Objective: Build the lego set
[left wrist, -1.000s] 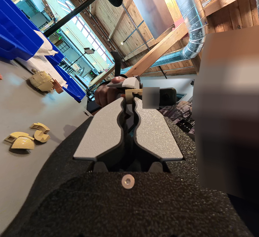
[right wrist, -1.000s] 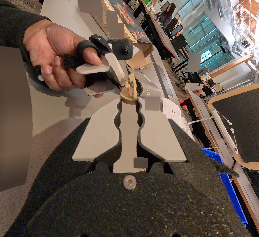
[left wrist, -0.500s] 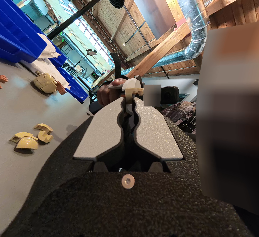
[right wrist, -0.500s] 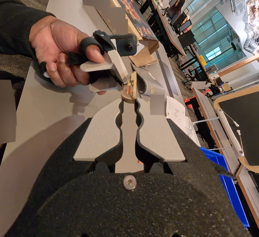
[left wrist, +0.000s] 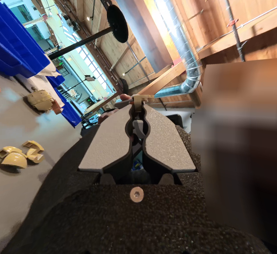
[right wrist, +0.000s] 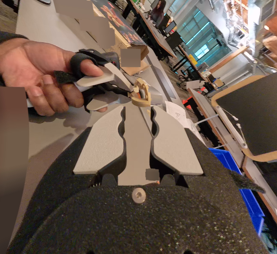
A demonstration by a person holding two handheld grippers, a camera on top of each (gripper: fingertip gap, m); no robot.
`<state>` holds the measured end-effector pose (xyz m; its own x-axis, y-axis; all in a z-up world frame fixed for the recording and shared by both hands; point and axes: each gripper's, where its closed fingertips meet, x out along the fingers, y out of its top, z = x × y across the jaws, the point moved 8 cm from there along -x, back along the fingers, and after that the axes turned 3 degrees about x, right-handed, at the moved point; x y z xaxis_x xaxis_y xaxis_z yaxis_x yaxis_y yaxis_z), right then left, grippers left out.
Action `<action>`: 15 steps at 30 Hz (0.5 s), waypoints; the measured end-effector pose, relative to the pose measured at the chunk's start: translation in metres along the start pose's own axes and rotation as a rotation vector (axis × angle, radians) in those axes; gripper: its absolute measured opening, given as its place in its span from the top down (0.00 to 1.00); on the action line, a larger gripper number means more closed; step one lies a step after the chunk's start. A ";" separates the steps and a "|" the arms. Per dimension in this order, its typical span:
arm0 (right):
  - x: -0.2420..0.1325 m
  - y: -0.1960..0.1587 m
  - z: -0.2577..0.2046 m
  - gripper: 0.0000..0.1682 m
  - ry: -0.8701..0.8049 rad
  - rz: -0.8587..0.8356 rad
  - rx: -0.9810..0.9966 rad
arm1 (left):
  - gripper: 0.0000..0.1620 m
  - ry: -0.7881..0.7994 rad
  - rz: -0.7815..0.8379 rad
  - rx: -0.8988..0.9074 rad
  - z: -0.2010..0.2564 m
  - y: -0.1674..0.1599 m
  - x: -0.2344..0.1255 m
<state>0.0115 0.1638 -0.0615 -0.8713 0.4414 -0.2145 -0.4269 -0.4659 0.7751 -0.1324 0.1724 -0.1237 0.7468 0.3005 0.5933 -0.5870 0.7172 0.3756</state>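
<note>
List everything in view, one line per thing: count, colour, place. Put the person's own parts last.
tan lego assembly: 1, tan with an orange part, held off the table in the left gripper's tips
loose curved pieces: about 3, tan, on the table at left of the left wrist view
built lego lump: 1, tan with a brown part, on the table by the bins
bins: several, blue, along the table edge
table: 1, grey, under everything
cardboard box: 1, brown with printed lid, far end of table
left gripper: 1, grey fingers, shut on the assembly
right gripper: 1, grey fingers, open, just short of the assembly
hand: 1, holding the left gripper
</note>
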 end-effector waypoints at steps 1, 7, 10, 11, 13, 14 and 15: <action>0.001 0.001 -0.001 0.81 -0.024 0.001 -0.008 | 0.96 -0.008 0.009 -0.012 0.000 0.000 0.000; 0.004 0.007 -0.002 0.80 -0.089 -0.001 -0.046 | 0.96 -0.032 0.015 -0.056 0.001 -0.005 0.005; 0.004 0.008 -0.003 0.85 -0.095 0.012 -0.062 | 0.96 -0.036 0.015 -0.063 0.000 -0.005 0.005; 0.003 0.008 -0.003 0.85 -0.095 0.011 -0.068 | 0.96 -0.036 0.013 -0.065 0.000 -0.006 0.005; 0.003 0.008 -0.002 0.85 -0.085 0.012 -0.066 | 0.96 -0.036 0.010 -0.064 0.000 -0.006 0.005; 0.003 0.008 -0.002 0.85 -0.081 0.013 -0.066 | 0.96 -0.036 0.008 -0.064 0.000 -0.006 0.005; 0.002 0.008 -0.001 0.85 -0.076 0.013 -0.068 | 0.96 -0.036 0.006 -0.062 0.000 -0.006 0.005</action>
<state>0.0058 0.1602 -0.0566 -0.8568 0.4911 -0.1572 -0.4337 -0.5213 0.7350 -0.1253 0.1695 -0.1230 0.7313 0.2829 0.6206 -0.5698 0.7535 0.3280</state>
